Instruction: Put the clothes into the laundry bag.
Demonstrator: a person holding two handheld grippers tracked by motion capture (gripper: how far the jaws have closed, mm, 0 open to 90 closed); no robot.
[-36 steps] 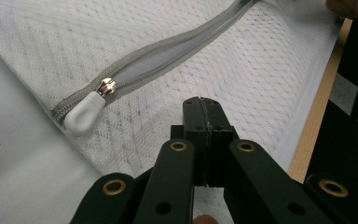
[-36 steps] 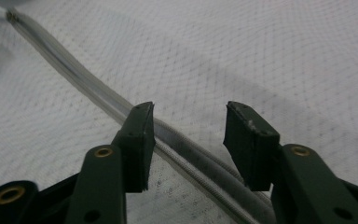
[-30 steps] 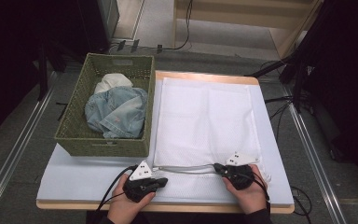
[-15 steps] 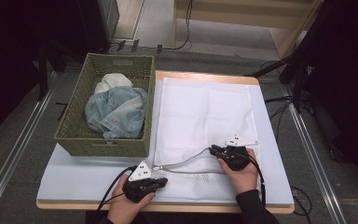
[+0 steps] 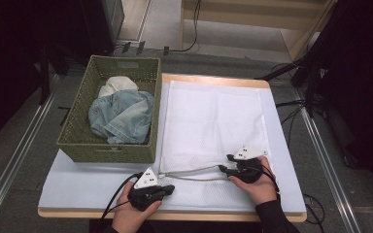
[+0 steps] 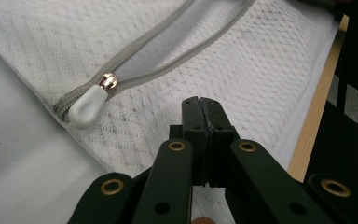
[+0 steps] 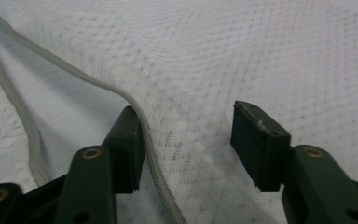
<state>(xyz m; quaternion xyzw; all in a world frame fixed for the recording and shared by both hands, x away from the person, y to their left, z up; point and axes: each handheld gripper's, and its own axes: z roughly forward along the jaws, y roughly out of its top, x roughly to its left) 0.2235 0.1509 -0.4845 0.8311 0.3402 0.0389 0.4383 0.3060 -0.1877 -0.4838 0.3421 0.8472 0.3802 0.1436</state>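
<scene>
Along the near edge of the worktop (image 5: 77, 184) lies a white mesh laundry bag (image 5: 209, 121), spread flat, with its grey zipper (image 5: 194, 171) running crosswise between the two hands. That crosswise line is the long axis the coming move depends on. The zipper is open, its two grey tapes parted into a narrow slit, and the white pull tab (image 6: 87, 106) sits at the end nearest the left gripper (image 5: 148, 187).

In the left gripper view the jaws are clenched together, pressed down on the mesh just on the near side of the zipper, with the pull tab close ahead and to one side of their tips. Whether a fold of mesh is pinched between them cannot be told. This hand looks to be anchoring the bag.

The right gripper (image 5: 238, 167) rests at the other end of the slit. Its jaws have just been opening and now stand apart. In the right gripper view one jaw lies against the upper zipper tape (image 7: 98, 88), and a stretch of mesh lies between the two pads without being squeezed. So it holds nothing firmly.

A green wicker basket (image 5: 73, 141) with a denim garment (image 5: 121, 116) stands beside the bag, on the left hand's side and farther back.

Judging from this, widening the slit means lifting the upper tape away from the person, across the zipper's line. The right gripper is better placed for that, while the left is nearer the basket.
</scene>
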